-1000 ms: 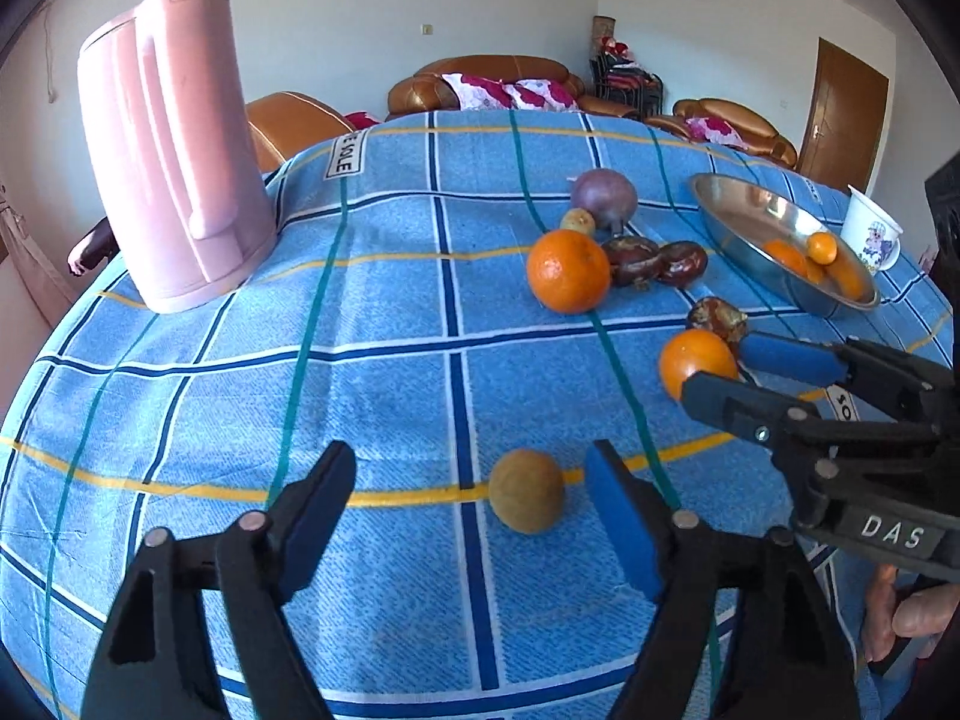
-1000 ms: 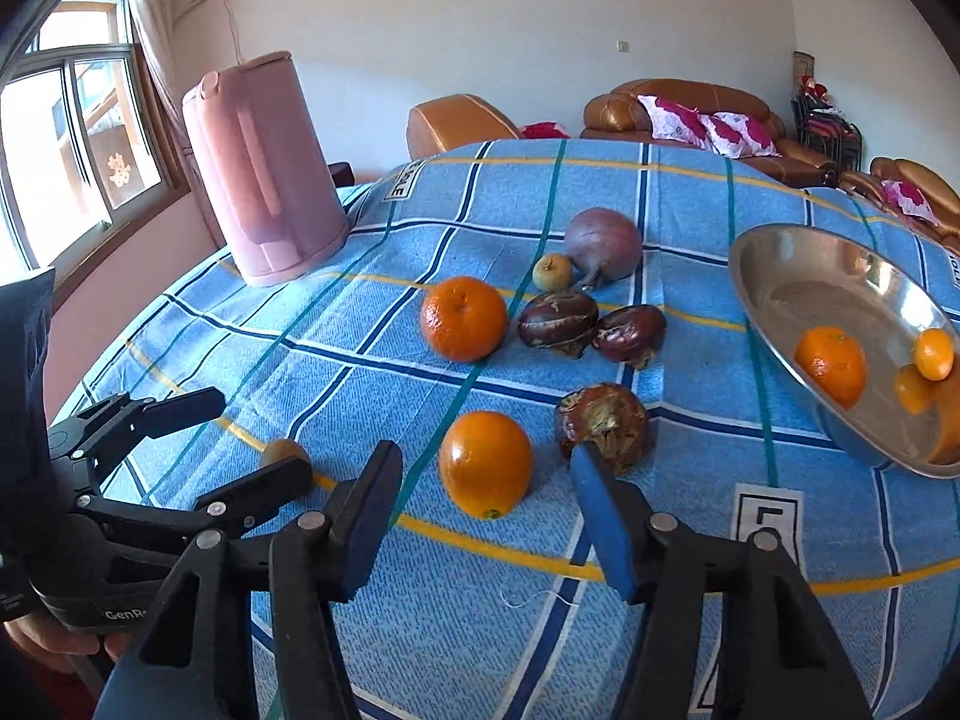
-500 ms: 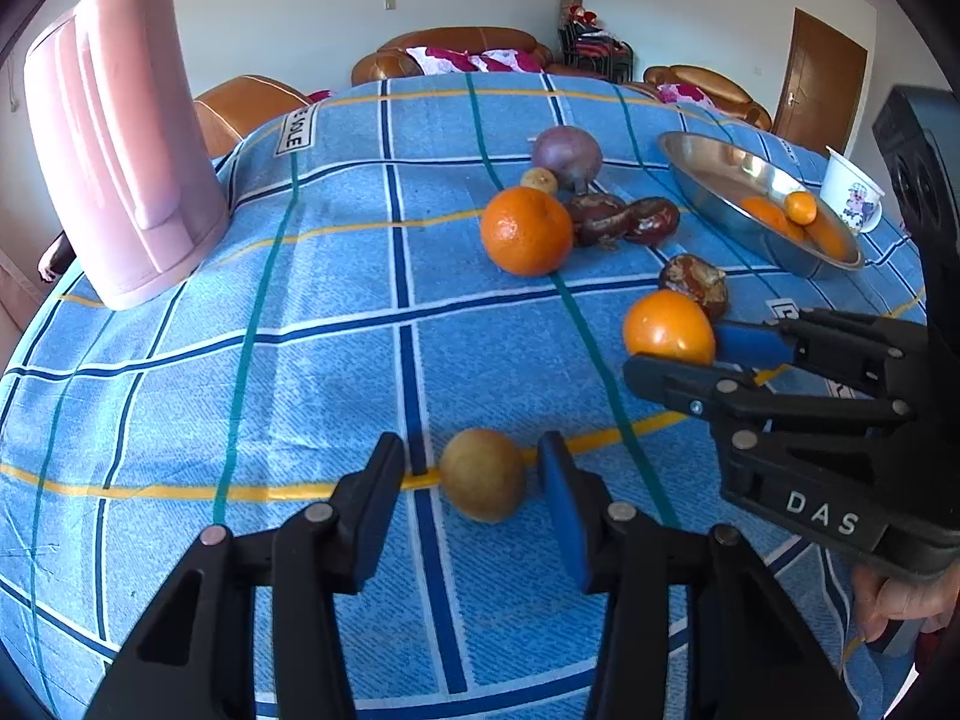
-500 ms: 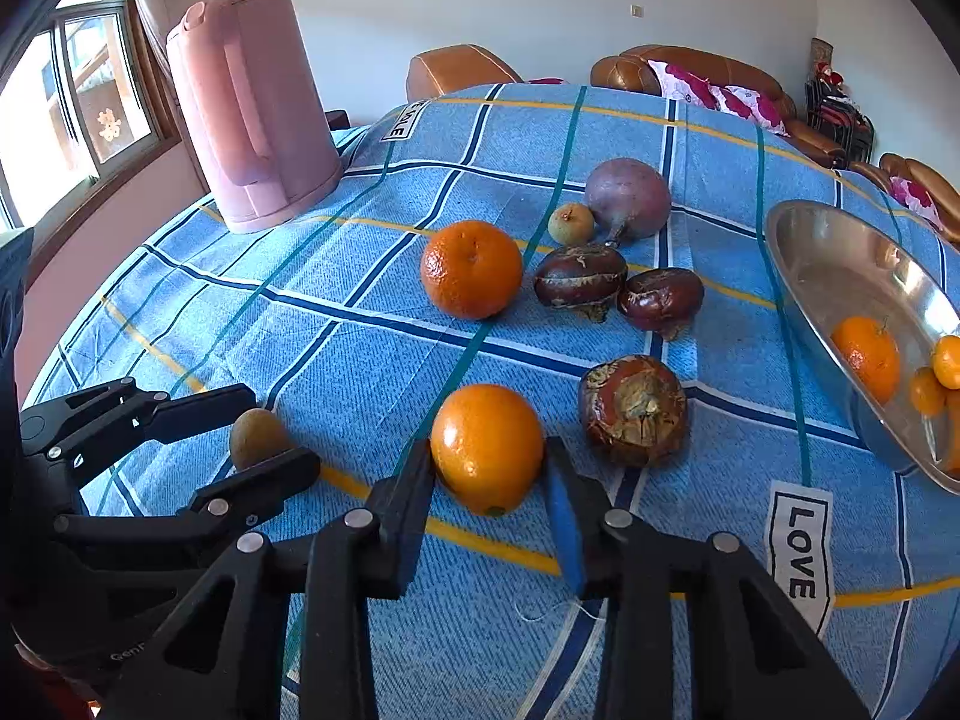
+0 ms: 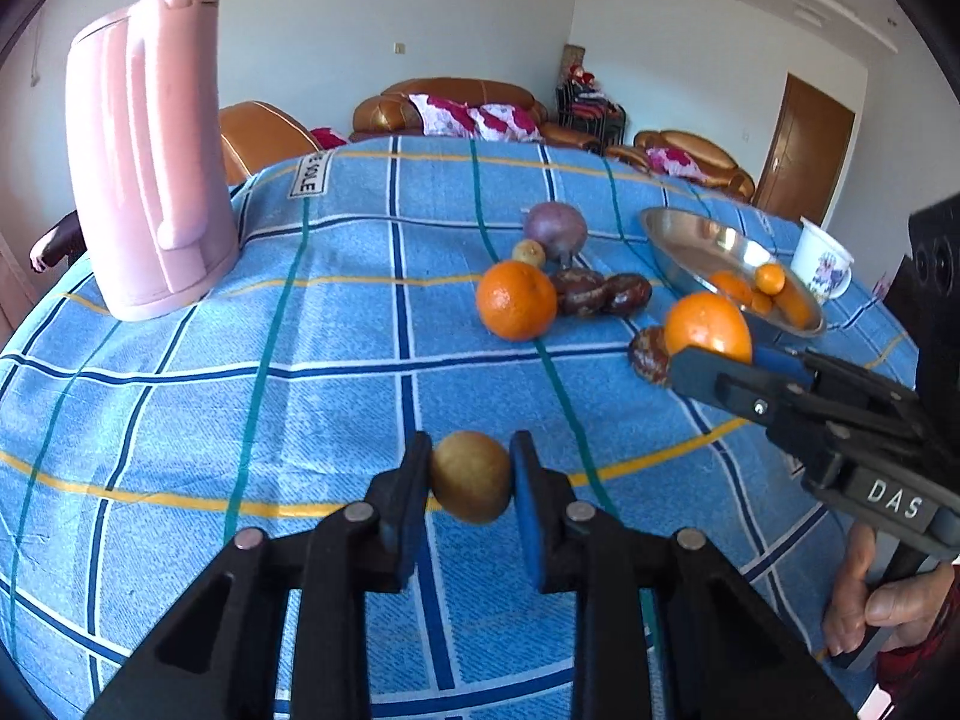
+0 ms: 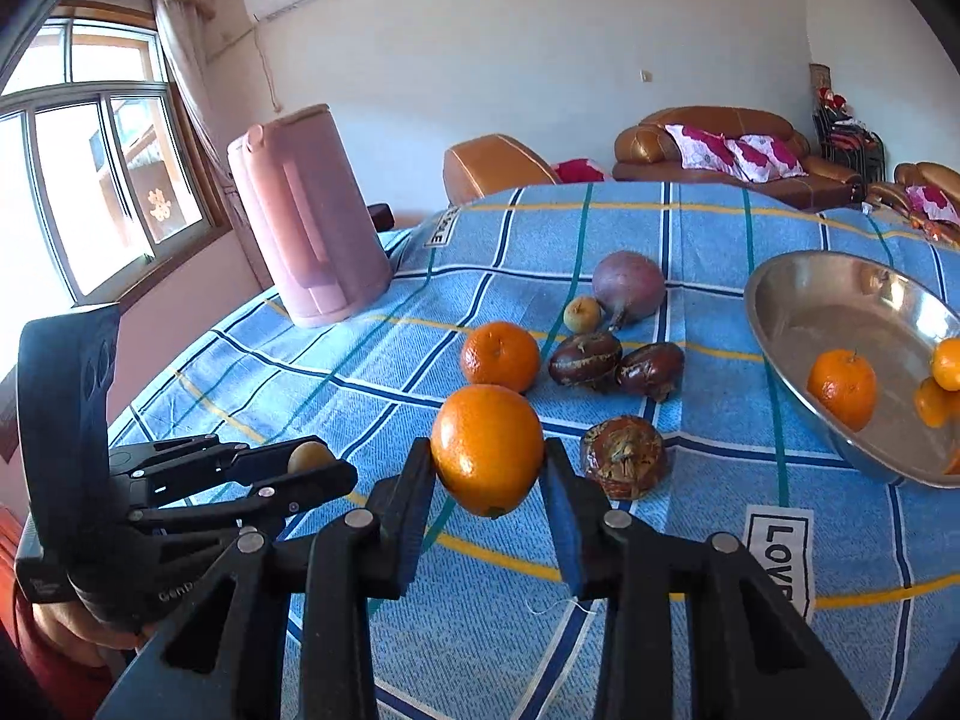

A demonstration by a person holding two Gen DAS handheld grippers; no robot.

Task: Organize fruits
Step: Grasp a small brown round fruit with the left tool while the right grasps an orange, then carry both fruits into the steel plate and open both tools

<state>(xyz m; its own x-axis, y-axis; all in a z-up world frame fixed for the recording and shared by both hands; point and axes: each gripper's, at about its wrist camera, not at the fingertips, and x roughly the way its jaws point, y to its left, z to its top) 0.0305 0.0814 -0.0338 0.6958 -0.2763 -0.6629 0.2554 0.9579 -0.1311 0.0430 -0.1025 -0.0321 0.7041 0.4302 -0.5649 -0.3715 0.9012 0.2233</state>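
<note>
Fruits number twelve in all: one orange (image 6: 487,450) clenched by the right gripper (image 6: 487,474) at lower centre of its view, one small brown fruit (image 5: 471,485) clenched by the left gripper (image 5: 471,483) at lower centre of its own. On the blue checked tabletop (image 6: 690,540) beyond lie one more orange (image 6: 500,356), three dark wrinkled fruits (image 6: 624,457), one purple fruit (image 6: 628,286) and one small greenish fruit (image 6: 581,315). At right, one steel bowl (image 6: 798,300) shows four orange fruits (image 6: 841,387); one pink kettle (image 6: 309,216) stands upper left, one white cup (image 5: 821,261) far right.
</note>
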